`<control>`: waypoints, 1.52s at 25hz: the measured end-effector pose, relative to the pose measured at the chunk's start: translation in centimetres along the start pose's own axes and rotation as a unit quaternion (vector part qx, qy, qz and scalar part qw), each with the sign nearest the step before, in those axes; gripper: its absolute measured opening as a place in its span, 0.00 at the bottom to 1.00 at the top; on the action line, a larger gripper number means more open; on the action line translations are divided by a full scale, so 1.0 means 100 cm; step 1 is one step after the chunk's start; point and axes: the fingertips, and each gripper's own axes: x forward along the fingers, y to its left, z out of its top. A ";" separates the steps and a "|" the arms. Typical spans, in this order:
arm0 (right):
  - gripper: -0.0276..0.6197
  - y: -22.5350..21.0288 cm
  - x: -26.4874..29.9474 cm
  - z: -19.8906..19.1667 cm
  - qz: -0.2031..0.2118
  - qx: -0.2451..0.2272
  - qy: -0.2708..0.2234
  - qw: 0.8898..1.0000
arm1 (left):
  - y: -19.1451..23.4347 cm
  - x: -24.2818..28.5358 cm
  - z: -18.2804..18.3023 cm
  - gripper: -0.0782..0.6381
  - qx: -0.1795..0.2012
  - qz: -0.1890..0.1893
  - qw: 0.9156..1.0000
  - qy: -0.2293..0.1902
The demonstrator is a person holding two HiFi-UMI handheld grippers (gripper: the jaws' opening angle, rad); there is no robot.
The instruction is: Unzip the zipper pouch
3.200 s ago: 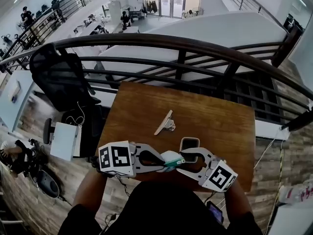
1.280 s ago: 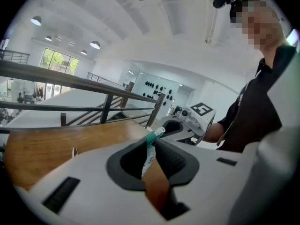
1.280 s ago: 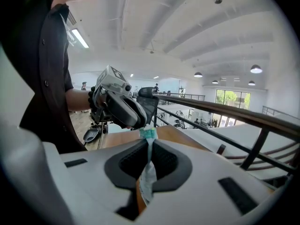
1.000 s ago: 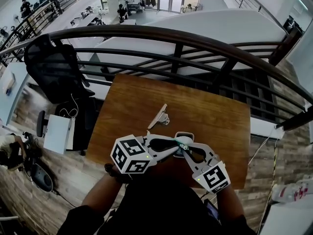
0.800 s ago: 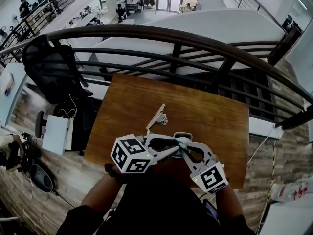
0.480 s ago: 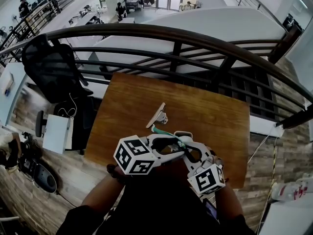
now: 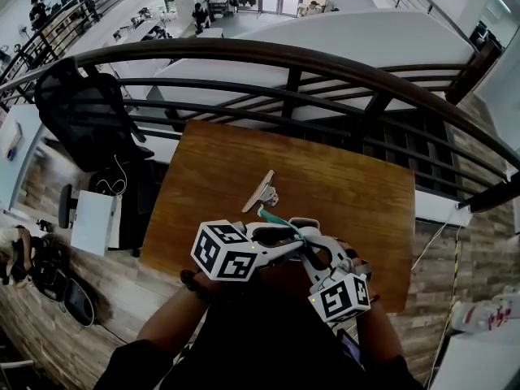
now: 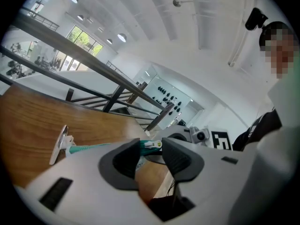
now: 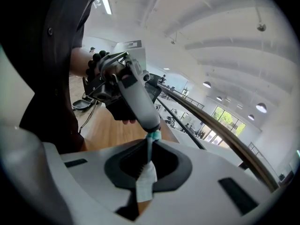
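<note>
- Wooden bench [image 7: 366,193] is lying below, with the pouch [image 7: 276,220] being held up above its near part.
- Right tongs [image 9: 147,165] are clamping shut on the pouch's white fabric, which is running edge-on between the pads.
- Left tongs [image 8: 151,146] are standing apart, having just been closing. The teal zipper end is sitting in their gap, not visibly pinched.
- By my judgement, the left tongs are needing to close squarely on the small pull. They should then draw along the teal track while the right tongs are holding firm.
- Farther off, a metal clip [image 7: 262,192] is lying near the pouch's far tip, and a railing [image 7: 325,59] is curving beyond.
</note>
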 end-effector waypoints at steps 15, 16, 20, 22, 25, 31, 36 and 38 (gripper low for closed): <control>0.05 0.003 -0.004 -0.001 0.010 0.027 -0.011 1.000 | -0.003 -0.017 -0.005 0.16 0.020 -0.019 0.999 0.018; 0.05 0.004 -0.005 0.001 0.011 0.029 -0.013 0.999 | -0.001 -0.018 -0.007 0.16 0.024 -0.016 0.999 0.021; 0.05 0.006 -0.002 0.004 0.015 0.030 -0.017 0.999 | -0.005 -0.018 -0.008 0.16 0.028 -0.033 0.999 0.020; 0.05 0.007 -0.002 0.004 0.017 0.024 -0.014 0.999 | -0.006 -0.017 -0.006 0.16 0.027 -0.037 0.999 0.017; 0.05 0.009 -0.001 0.002 0.017 0.017 -0.007 1.000 | -0.005 -0.016 -0.007 0.16 0.027 -0.033 0.999 0.026; 0.05 0.007 -0.003 0.004 0.012 0.024 -0.012 1.000 | -0.001 -0.017 -0.005 0.13 0.015 -0.028 0.999 0.024; 0.05 0.006 -0.006 0.008 0.008 0.046 -0.029 0.998 | -0.002 -0.019 -0.003 0.13 0.012 -0.032 0.999 0.015; 0.05 0.006 -0.008 0.010 0.008 0.055 -0.037 0.998 | -0.002 -0.020 -0.002 0.13 0.005 -0.036 0.999 0.011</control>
